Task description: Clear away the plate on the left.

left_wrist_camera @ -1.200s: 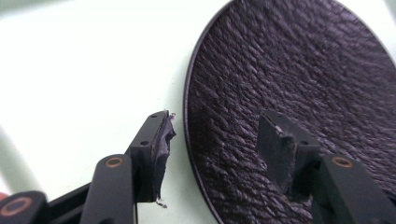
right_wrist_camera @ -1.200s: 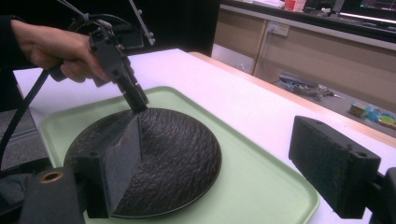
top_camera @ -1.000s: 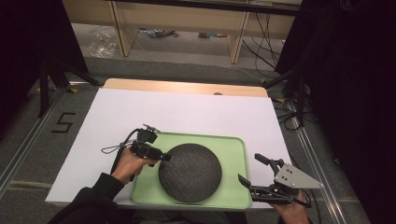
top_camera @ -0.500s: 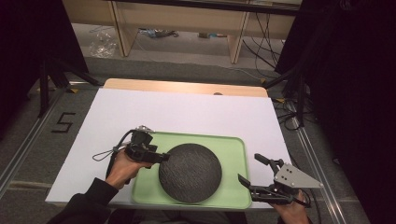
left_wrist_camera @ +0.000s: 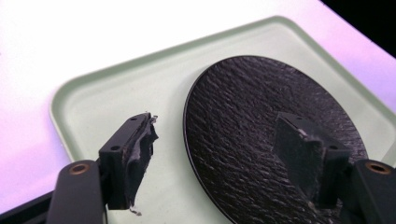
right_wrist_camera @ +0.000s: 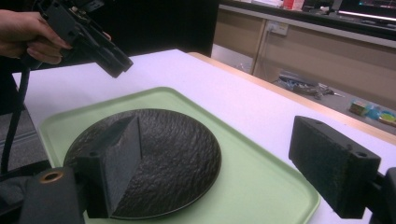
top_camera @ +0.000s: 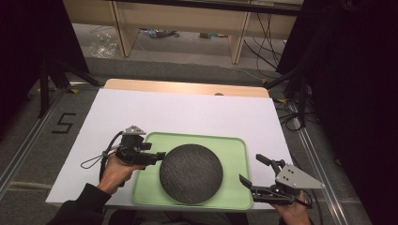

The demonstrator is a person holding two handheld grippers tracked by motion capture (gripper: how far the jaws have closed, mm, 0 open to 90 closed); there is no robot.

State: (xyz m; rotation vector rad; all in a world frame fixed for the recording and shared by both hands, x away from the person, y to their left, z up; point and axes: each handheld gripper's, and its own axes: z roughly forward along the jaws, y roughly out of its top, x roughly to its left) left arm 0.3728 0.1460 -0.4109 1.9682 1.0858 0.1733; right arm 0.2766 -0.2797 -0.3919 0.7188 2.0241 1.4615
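A black round textured plate [top_camera: 190,173] lies flat in a pale green tray [top_camera: 234,143] near the table's front edge. My left gripper [top_camera: 158,156] hovers level over the tray's left part, its tips just short of the plate's left rim. Its jaws have just been opening and stand open with nothing pinched; in the left gripper view [left_wrist_camera: 215,126] the plate [left_wrist_camera: 261,102] and tray [left_wrist_camera: 107,93] lie below them. My right gripper [top_camera: 249,168] rests open at the tray's right edge, and in its own view [right_wrist_camera: 217,135] it faces the plate [right_wrist_camera: 159,154]. The left gripper [right_wrist_camera: 112,63] shows there too.
The tray sits on a white table top [top_camera: 187,110] with a wooden strip along its far edge. Beyond stand wooden shelves and loose cables on the floor. A black "5" mark [top_camera: 63,123] is on the floor at the left.
My left gripper has drawn back leftward from the plate's rim, risen a little, and its jaws have spread wider. The plate, the tray and the right gripper have kept still.
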